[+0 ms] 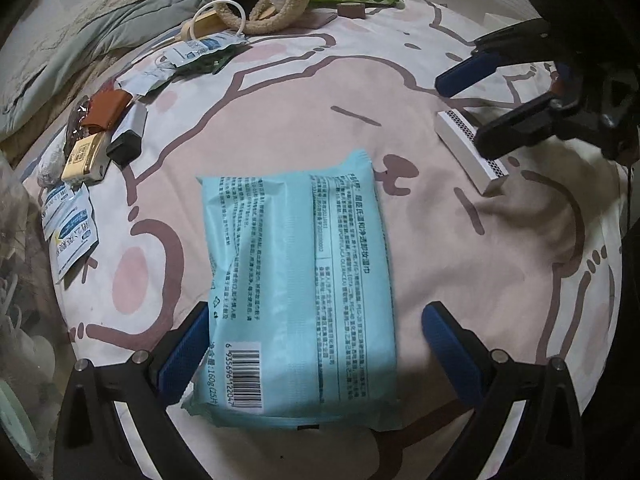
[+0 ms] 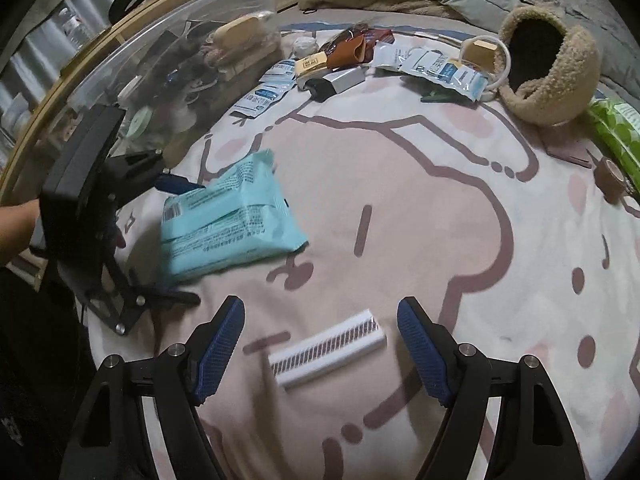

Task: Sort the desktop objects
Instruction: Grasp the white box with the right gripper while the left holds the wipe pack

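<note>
A light blue wipes pack (image 1: 300,280) lies on the pink cartoon blanket (image 1: 280,112), between the fingers of my open left gripper (image 1: 316,336); its left side looks against the left pad. The pack also shows in the right wrist view (image 2: 228,220), with the left gripper (image 2: 176,240) around its near end. A small white box with a dark striped strip (image 2: 328,348) lies between the fingers of my open right gripper (image 2: 320,344), not touching them. In the left wrist view the right gripper (image 1: 460,112) straddles that box (image 1: 472,156).
Small items lie along the blanket's far edge: sachets (image 2: 264,96), a brown pouch (image 2: 348,52), a silver-black device (image 2: 332,80), fuzzy earmuffs (image 2: 548,64), a green dotted pack (image 2: 616,132), a brown tape roll (image 2: 612,176). A clear plastic bin (image 2: 160,60) stands at left. A grey quilt (image 1: 80,24) borders the blanket.
</note>
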